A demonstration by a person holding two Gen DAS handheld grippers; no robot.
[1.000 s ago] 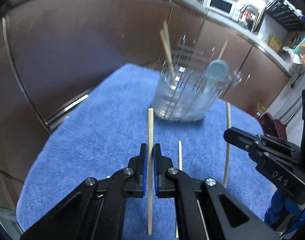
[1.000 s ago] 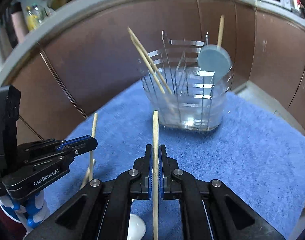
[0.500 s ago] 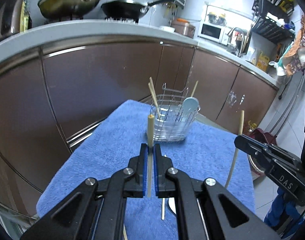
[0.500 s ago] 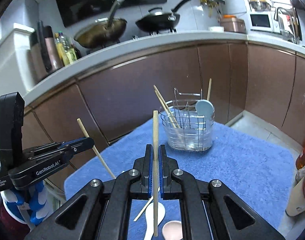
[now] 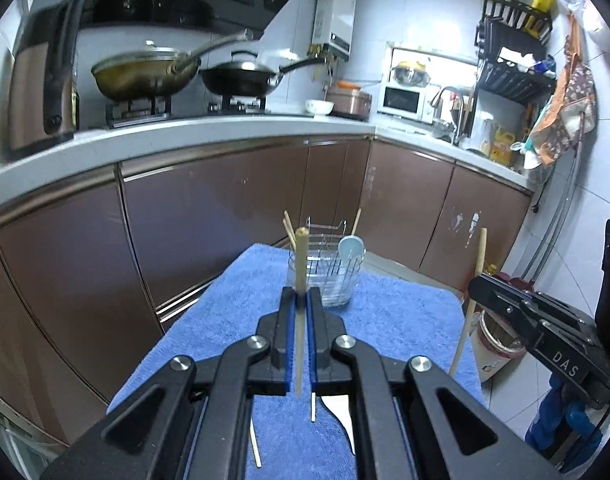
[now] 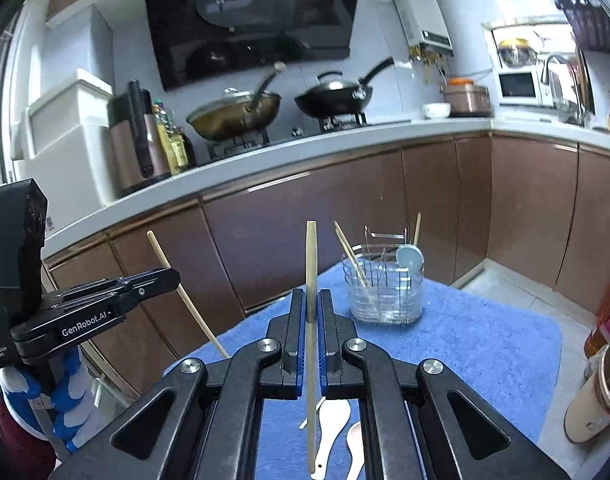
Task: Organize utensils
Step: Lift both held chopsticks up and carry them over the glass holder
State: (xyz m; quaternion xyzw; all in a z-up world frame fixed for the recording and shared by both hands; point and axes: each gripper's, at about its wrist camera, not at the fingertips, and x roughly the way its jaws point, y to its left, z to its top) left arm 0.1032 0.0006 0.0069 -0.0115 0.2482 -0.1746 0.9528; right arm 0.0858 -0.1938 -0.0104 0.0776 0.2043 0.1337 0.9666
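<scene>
My left gripper (image 5: 301, 300) is shut on a wooden chopstick (image 5: 300, 264) that stands upright between its pads. My right gripper (image 6: 312, 300) is shut on a second wooden chopstick (image 6: 311, 264), also upright. Both are raised well above and back from the wire utensil holder (image 5: 327, 276), which also shows in the right wrist view (image 6: 385, 292). It holds two chopsticks and a pale blue spoon (image 6: 409, 258). The right gripper shows in the left wrist view (image 5: 537, 328), the left one in the right wrist view (image 6: 85, 312).
The holder stands at the far end of a blue towel (image 6: 485, 340). White spoons (image 6: 335, 424) and loose chopsticks (image 5: 253, 444) lie on the near towel. Brown cabinets (image 5: 225, 220) lie behind. A cup (image 6: 597, 396) stands at the right.
Both grippers have risen and pulled back from the holder, each still holding its chopstick. The holder now looks small and far, and the kitchen counter has come into view.
</scene>
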